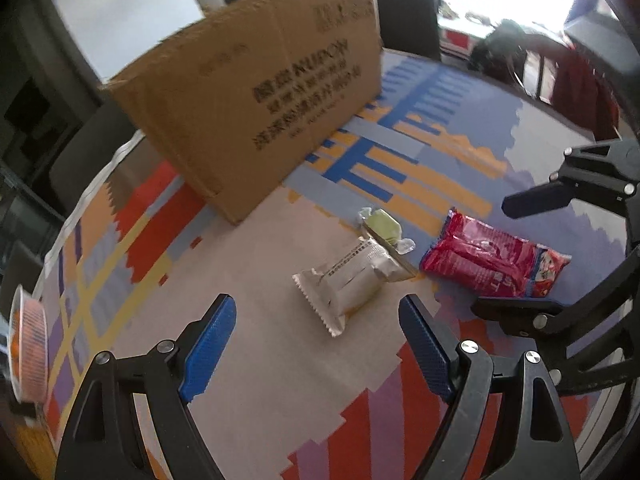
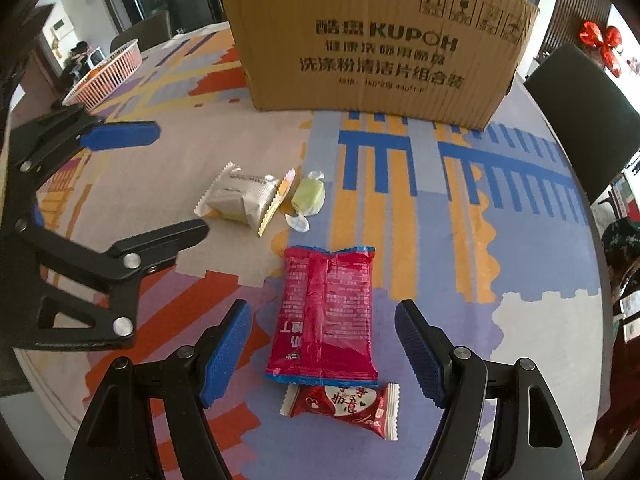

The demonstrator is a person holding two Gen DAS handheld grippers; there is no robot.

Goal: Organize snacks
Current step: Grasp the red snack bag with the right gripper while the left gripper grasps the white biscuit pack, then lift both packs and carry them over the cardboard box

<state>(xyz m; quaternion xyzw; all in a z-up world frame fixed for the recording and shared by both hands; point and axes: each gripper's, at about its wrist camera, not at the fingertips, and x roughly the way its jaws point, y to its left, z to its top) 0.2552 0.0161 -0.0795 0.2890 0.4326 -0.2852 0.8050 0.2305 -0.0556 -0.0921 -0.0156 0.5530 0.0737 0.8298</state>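
Between the wide-spread fingers of the right gripper (image 2: 323, 350), the red packet (image 2: 325, 316) is best pinched mid-body; the left gripper (image 1: 316, 346) is likewise held wide, empty.

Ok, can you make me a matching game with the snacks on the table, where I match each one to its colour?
Things:
1. big flat packet
2. twisted candy
3. pillow-shaped packet
4. small packet with a heart

Colours:
A. pale green
B. dark red with a white heart label
C. whitish grey
D. bright red with blue edges

Pairs: 1-D, 2-A, 3-C, 4-B
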